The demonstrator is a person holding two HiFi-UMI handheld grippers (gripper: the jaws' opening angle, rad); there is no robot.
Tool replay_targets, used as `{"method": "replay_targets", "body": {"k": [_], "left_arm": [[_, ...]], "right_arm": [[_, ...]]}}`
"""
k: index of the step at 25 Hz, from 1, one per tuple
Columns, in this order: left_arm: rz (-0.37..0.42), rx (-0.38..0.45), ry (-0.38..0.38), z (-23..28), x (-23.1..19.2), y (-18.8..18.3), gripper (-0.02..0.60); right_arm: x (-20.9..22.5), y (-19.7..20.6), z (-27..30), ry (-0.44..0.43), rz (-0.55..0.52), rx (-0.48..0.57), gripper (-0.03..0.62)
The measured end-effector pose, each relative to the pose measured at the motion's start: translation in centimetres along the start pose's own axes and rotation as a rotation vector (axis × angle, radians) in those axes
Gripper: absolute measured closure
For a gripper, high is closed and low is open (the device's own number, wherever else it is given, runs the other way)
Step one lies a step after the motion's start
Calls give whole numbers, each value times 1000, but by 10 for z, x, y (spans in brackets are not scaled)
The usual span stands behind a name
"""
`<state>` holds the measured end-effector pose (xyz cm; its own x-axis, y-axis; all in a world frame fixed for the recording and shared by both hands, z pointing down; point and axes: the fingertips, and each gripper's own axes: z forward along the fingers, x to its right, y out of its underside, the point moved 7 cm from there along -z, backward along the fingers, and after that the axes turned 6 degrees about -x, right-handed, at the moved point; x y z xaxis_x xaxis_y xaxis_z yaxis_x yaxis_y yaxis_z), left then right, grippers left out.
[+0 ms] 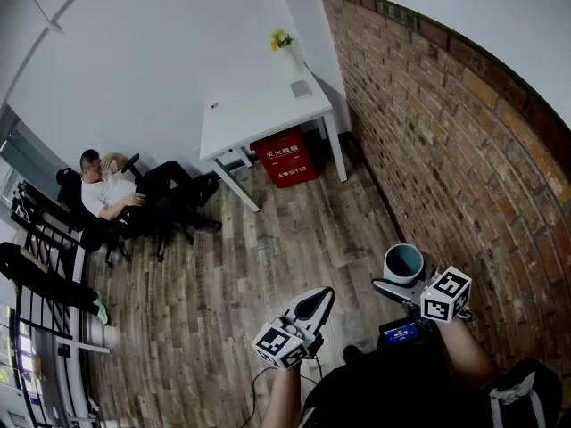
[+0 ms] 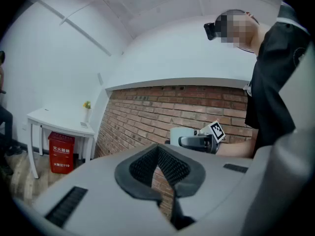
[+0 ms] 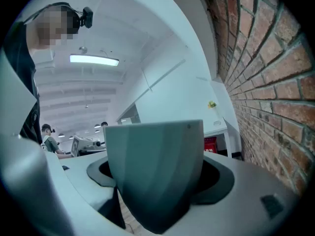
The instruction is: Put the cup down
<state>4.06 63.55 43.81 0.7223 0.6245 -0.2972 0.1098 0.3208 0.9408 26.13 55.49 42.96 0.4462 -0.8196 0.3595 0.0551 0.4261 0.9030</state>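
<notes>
A pale teal cup (image 1: 403, 262) with a dark teal inside is held upright in the air, with my right gripper (image 1: 399, 283) shut on its lower part. In the right gripper view the cup (image 3: 155, 166) fills the space between the jaws and hides most of what lies ahead. My left gripper (image 1: 321, 299) hangs to the left of the cup, shut and holding nothing; its ribbed pads (image 2: 170, 168) meet. From the left gripper view the cup (image 2: 181, 133) shows in front of the brick wall.
A white table (image 1: 259, 110) stands far ahead in the corner, bearing a vase of yellow flowers (image 1: 284, 47) and a small grey thing (image 1: 301, 88). A red box (image 1: 284, 157) sits under it. The brick wall (image 1: 464, 159) runs along the right. A person (image 1: 111, 194) sits at the left.
</notes>
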Motion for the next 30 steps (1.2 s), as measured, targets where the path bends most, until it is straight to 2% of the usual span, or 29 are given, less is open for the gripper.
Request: {"method": "replay_targets", "body": {"k": [30], "left_arm": [[5,-5,12,-2,-4,-1,572]], "right_arm": [[-6,-1,3,-38,13,11,189]]}}
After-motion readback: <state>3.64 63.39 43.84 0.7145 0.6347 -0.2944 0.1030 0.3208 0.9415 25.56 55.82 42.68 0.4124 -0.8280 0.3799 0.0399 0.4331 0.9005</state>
